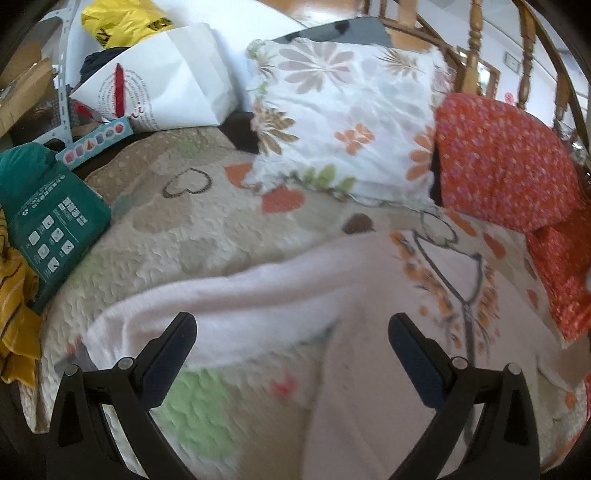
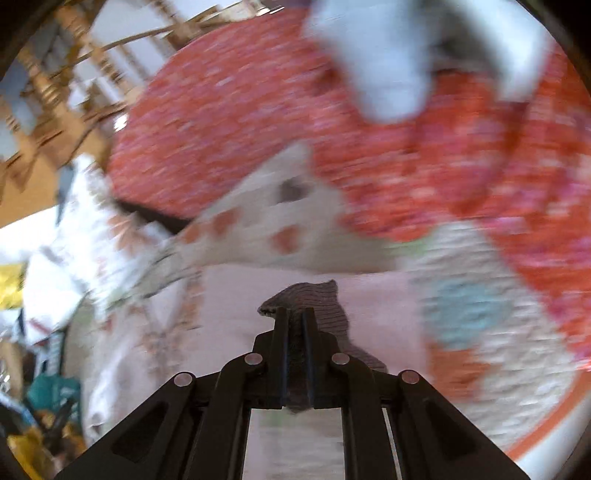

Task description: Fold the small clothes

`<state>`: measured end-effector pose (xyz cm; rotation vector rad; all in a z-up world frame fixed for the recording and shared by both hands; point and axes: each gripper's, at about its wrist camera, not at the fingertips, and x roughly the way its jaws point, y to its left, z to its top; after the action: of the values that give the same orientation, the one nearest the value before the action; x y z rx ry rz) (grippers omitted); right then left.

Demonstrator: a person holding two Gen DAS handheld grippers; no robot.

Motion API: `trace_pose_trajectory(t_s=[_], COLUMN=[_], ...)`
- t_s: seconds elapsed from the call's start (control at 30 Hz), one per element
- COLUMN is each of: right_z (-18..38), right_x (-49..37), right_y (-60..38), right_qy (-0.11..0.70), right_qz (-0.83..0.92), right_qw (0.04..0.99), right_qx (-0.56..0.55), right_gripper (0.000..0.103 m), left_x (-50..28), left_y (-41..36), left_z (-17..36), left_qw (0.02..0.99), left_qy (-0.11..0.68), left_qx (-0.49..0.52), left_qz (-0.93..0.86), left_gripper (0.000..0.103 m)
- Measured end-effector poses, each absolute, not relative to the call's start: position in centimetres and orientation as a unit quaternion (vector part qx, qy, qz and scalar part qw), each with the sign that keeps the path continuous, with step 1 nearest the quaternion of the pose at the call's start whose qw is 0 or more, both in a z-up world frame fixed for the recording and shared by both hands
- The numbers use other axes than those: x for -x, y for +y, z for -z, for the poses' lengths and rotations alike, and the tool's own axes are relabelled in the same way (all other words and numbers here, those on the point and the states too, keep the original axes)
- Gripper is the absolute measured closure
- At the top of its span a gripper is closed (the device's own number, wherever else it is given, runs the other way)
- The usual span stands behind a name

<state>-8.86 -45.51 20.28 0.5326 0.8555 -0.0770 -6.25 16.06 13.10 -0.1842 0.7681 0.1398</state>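
A pale pink small garment (image 1: 280, 306) lies spread on the patterned quilt (image 1: 192, 229), one part folded over into a thick band. My left gripper (image 1: 293, 325) is open and empty just above it, fingers on either side of the cloth. In the right wrist view my right gripper (image 2: 294, 314) is shut on a grey ribbed knit edge (image 2: 306, 295), apparently the garment's cuff or hem, held over the pink cloth (image 2: 369, 302). That view is motion-blurred.
A floral white pillow (image 1: 343, 110) and red floral cushions (image 1: 506, 158) lie at the bed's far side, with a wooden headboard (image 1: 476, 44) behind. A green package (image 1: 48, 225), yellow cloth (image 1: 14, 306), white paper bag (image 1: 166, 77) and yellow plastic bag (image 1: 122, 22) crowd the left.
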Motion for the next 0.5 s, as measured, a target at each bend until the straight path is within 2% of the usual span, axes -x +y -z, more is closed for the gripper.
trace_pose_trajectory(t_s=[0.17, 0.23, 0.5], right_z=[-18.1, -16.9, -10.7], right_x=[1.8, -0.5, -8.1], right_y=[-32.9, -28.4, -11.0], right_qy=[0.439, 0.452, 0.506], right_qz=[-0.054, -0.082, -0.163], right_qw=[0.865, 0.857, 0.824], right_qx=[-0.239, -0.232, -0.195], right_gripper=[0.095, 0.095, 0.095], left_x=[6.3, 5.9, 6.1], left_y=[19.8, 21.6, 27.1], left_z=[-10.9, -9.8, -10.7], left_qw=[0.922, 0.912, 0.897], left_qy=[0.356, 0.372, 0.358], left_qx=[0.102, 0.117, 0.226], left_qz=[-0.109, -0.131, -0.128], left_gripper=[0.0, 0.0, 0.0])
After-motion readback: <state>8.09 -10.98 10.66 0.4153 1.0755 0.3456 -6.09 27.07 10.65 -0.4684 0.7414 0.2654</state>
